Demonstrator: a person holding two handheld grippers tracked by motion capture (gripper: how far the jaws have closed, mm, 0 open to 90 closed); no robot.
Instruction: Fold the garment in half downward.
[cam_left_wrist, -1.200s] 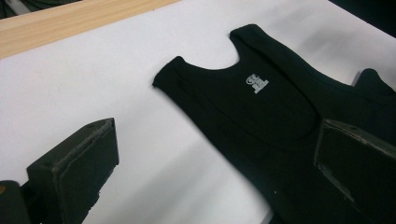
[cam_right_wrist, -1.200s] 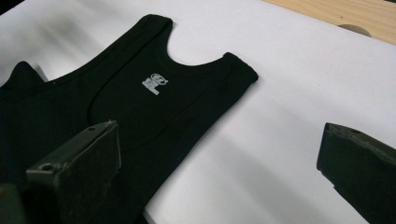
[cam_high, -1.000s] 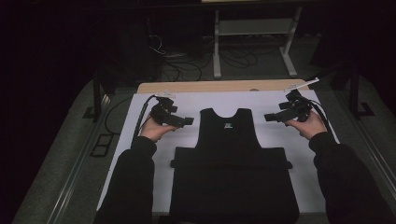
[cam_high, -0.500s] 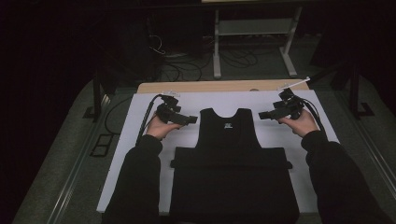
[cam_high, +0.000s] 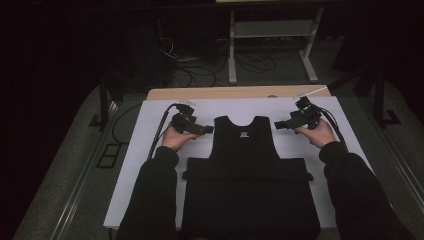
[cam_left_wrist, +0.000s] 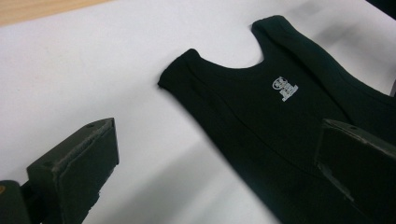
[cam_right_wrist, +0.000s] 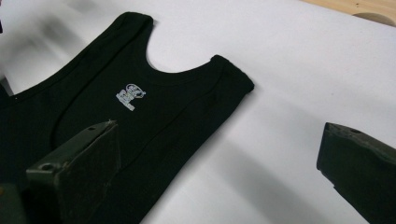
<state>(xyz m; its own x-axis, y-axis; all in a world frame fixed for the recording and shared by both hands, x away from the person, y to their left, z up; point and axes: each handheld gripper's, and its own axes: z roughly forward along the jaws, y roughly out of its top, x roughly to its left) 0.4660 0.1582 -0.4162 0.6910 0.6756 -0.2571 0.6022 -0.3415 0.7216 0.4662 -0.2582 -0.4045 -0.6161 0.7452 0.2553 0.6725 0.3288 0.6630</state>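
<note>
- The black tank top (cam_high: 250, 170) is soft and light, so it will flop and bend when it is lifted (it has no stiff parts at all).
- It will not break, and the cloth looks a bit grippy, not slippery.
- I think the best places to grab are the two shoulder straps at the top, one for each tool.
- The strap ends are thin, flat edges lying on the sheet, so a jaw would need to slide under the cloth to pinch it.
- The top is all black, with a scooped neck and a little white tag (cam_left_wrist: 285, 87) printed just under the neck.
- Its lower half looks folded up, making a wide black block near the person.
- It lies flat in the middle of the white sheet (cam_high: 150, 150) on the tabletop (cam_high: 210, 93), between the two hands.
- The left tool (cam_high: 210, 129) hangs just beside the left strap, with its jaws wide apart and nothing in them.
- The right tool (cam_high: 276, 125) hangs just beside the right strap, and its jaws are wide apart and empty too.
- Neither tool touches the cloth yet (both point in at the straps).
</note>
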